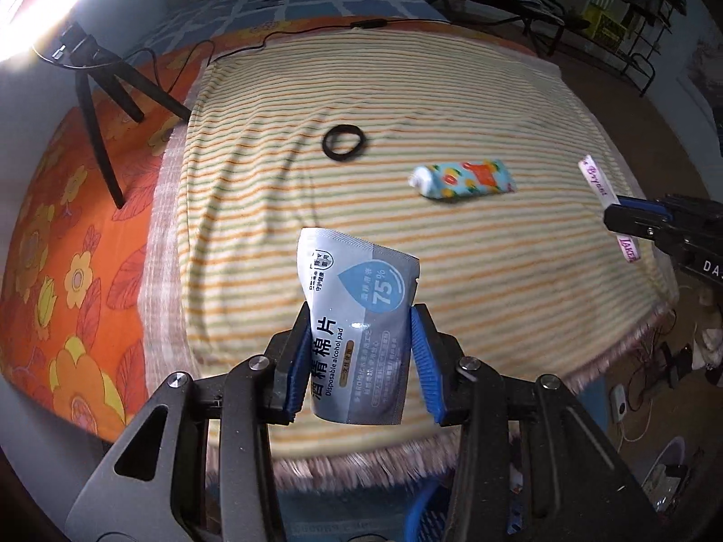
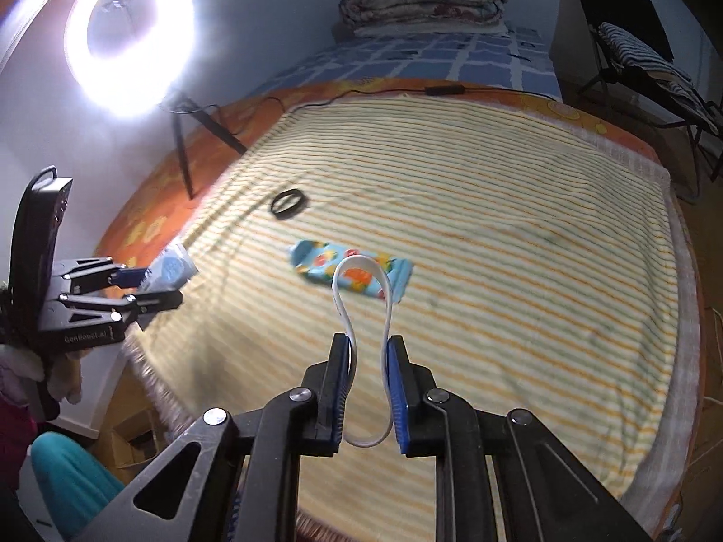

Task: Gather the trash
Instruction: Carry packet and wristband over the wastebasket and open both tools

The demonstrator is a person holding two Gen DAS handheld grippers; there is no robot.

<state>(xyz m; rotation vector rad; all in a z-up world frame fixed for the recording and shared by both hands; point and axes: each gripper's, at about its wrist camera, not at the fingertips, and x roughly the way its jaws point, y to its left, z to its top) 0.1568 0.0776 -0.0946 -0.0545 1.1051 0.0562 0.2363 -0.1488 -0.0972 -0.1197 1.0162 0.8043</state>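
Note:
My left gripper (image 1: 361, 311) is shut on a grey-blue alcohol pad packet (image 1: 357, 311) and holds it above the striped blanket (image 1: 452, 271). From the right wrist view the same packet (image 2: 171, 268) shows at the far left in the left gripper (image 2: 158, 287). The right gripper (image 2: 367, 343) is shut on a white paper strip (image 2: 361, 271) that bows into a loop between its pads. In the left wrist view that strip (image 1: 596, 180) sticks out of the right gripper (image 1: 610, 219) at the right edge. A fruit-print tube (image 1: 465, 178) (image 2: 352, 275) and a black ring (image 1: 344, 142) (image 2: 289, 204) lie on the blanket.
A tripod (image 1: 104, 104) with a bright ring light (image 2: 131, 31) stands on the orange flowered sheet (image 1: 58, 271) at the left. A black cable (image 1: 271, 38) runs along the blanket's far edge. A blue basket (image 1: 424, 515) shows below the fringe. A chair (image 2: 641, 58) stands at the back right.

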